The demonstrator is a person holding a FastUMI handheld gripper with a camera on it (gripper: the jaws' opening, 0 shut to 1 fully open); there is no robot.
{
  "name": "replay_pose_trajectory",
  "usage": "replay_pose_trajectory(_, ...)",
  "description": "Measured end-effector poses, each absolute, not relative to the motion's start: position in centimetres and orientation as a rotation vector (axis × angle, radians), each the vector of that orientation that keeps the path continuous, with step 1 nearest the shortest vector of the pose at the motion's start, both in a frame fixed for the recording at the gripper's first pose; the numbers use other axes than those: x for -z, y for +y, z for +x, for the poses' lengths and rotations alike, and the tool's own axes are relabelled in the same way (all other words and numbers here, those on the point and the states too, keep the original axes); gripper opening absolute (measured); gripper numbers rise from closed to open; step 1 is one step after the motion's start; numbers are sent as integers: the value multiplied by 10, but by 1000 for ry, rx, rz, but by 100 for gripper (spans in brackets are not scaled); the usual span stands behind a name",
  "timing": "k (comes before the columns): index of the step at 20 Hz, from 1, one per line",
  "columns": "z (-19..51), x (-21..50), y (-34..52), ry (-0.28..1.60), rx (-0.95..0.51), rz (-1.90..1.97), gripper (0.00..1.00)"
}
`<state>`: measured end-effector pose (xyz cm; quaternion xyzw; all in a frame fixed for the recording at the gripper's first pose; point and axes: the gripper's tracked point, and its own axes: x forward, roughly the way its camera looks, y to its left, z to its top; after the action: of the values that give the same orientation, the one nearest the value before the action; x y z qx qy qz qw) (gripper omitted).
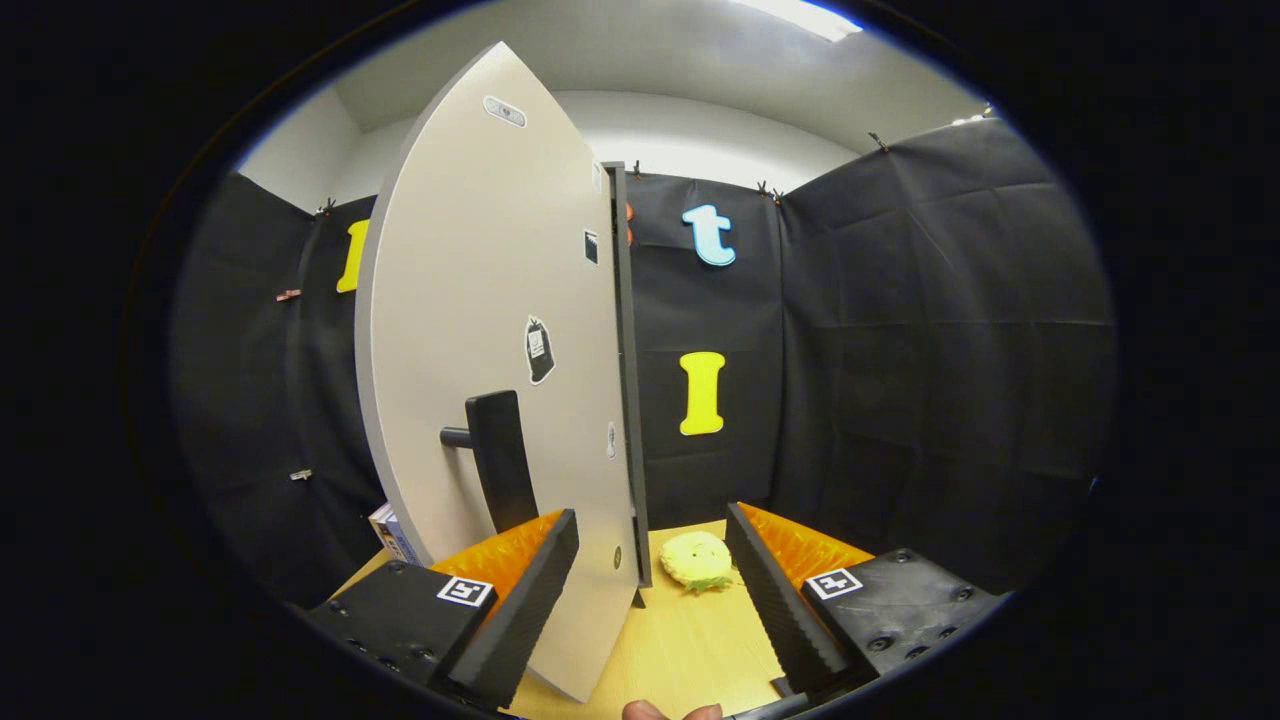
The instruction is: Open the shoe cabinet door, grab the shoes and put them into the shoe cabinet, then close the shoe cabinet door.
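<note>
Tool (650, 570) is being held wide open, nothing gripped; both fingers (520, 600) are being kept clear of any surface on their inner faces.

Door (480, 330) of the cabinet is being seen swung out, standing upright on the table (680, 640). Its lower edge is being seen running down into the gap between the fingers, close against the left one and partly in front of it. Whether door and left finger are touching cannot be told.

Handle (500, 460), a dark upright bar on a short peg, is being seen on the door face just above and beyond the left fingertip, apart from it.

Dark cabinet edge (625, 370) is being seen along the door's right side, reaching down to the table just ahead of the gap.

Shoe (697, 560), a fluffy yellow slipper, is being seen lying on the table just beyond the fingers, between them and nearer the right one, immediately right of the cabinet edge. It is not being touched by the tool.

A small box (392, 532) is being partly seen behind the door's lower left corner.

A fingertip of a hand (670, 711) is being glimpsed at the near end of the table, below the tool.

Black cloth wall (900, 350) is being seen behind everything.
</note>
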<state>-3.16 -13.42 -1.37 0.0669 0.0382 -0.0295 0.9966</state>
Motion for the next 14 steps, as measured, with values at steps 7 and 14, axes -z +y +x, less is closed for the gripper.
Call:
replay_pose_trajectory(7, -7, 13, -57, 81, -47, 139, 98)
replay_pose_trajectory(14, 11, 21, 8, 102, -144, 140, 98)
